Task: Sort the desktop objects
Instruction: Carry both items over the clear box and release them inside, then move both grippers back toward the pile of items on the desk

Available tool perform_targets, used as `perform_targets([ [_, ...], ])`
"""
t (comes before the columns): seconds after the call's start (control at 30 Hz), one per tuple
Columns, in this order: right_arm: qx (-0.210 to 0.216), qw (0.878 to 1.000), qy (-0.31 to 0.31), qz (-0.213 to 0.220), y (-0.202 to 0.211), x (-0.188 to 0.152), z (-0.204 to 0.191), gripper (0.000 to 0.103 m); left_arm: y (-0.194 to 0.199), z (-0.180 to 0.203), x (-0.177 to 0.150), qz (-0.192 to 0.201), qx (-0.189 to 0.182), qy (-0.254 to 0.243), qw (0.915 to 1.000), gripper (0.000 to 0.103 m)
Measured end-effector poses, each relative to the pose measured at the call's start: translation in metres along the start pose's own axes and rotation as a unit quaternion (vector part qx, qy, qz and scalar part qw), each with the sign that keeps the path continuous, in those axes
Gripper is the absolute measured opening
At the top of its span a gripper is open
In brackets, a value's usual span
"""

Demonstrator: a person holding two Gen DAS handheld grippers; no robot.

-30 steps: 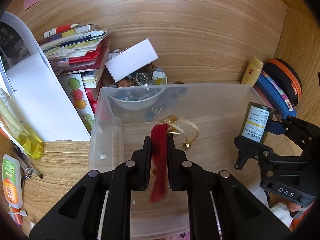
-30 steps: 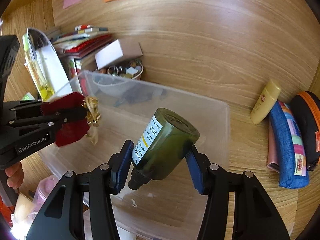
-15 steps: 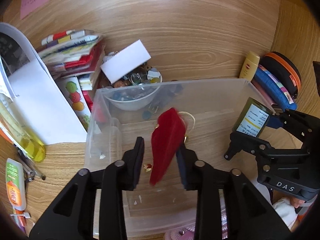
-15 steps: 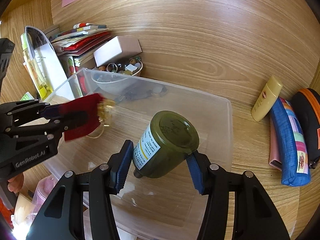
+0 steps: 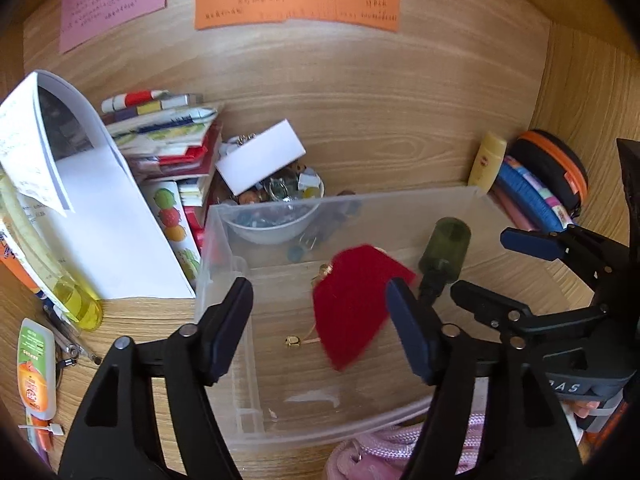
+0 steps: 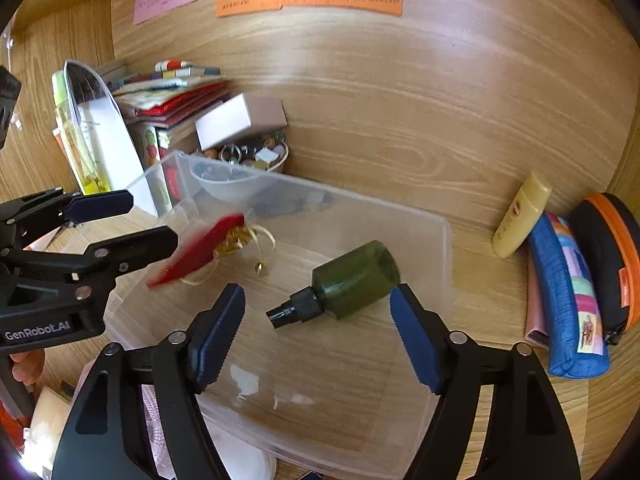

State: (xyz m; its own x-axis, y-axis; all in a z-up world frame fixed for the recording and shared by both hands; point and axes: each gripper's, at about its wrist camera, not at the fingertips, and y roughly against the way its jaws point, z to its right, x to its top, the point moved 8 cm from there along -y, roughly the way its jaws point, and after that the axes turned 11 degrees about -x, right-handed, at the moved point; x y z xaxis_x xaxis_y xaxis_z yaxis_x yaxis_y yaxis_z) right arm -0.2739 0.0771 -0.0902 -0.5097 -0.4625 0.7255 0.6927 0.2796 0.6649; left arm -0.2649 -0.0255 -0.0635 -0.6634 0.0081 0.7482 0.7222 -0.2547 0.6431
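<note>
Left wrist view: left hand-held gripper (image 5: 320, 320) jaws just opened, red pouch (image 5: 354, 304) loose between them over clear bin (image 5: 224, 240).

Right wrist view: right hand-held gripper (image 6: 318, 332) jaws just opened, green spray bottle (image 6: 352, 280) free inside bin. Risk: bottle rolls onto pouch.

One clear bin (image 5: 360, 204), one red pouch (image 5: 356, 308), one green spray bottle (image 6: 352, 280), one white bowl (image 5: 272, 228), one yellow tube (image 6: 520, 216), three paper notes on the wall, two grippers.
</note>
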Motion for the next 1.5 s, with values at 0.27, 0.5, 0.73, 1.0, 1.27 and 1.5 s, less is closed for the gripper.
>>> perform_targets([
  [0.27, -0.01, 0.999, -0.012, 0.039, 0.039, 0.012, 0.016, 0.083, 0.029, -0.004, 0.001, 0.018, 0.008, 0.014, 0.9997, 0.075],
  [0.5, -0.016, 0.998, -0.017, 0.064, 0.081, 0.002, 0.028, 0.088, 0.066, -0.003, -0.019, 0.027, 0.022, -0.008, 0.9994, 0.083],
  [0.73, -0.019, 0.997, -0.016, 0.068, 0.109, -0.025, 0.025, 0.089, 0.104, -0.004, -0.046, 0.036, 0.029, -0.013, 0.9989, 0.089],
  [1.0, -0.018, 0.998, -0.018, 0.053, 0.127, -0.063, 0.012, 0.089, 0.133, 0.001, -0.072, 0.047, 0.021, -0.009, 0.9987, 0.093],
  [1.27, -0.01, 0.998, -0.055, 0.012, 0.128, -0.104, 0.004, 0.089, 0.135, 0.015, -0.101, 0.027, 0.001, -0.011, 0.9996, 0.093],
  [1.5, -0.025, 0.997, -0.073, -0.019, 0.12, -0.127, 0.002, 0.089, 0.132, 0.029, -0.128, 0.006, -0.02, -0.013, 0.9997, 0.093],
])
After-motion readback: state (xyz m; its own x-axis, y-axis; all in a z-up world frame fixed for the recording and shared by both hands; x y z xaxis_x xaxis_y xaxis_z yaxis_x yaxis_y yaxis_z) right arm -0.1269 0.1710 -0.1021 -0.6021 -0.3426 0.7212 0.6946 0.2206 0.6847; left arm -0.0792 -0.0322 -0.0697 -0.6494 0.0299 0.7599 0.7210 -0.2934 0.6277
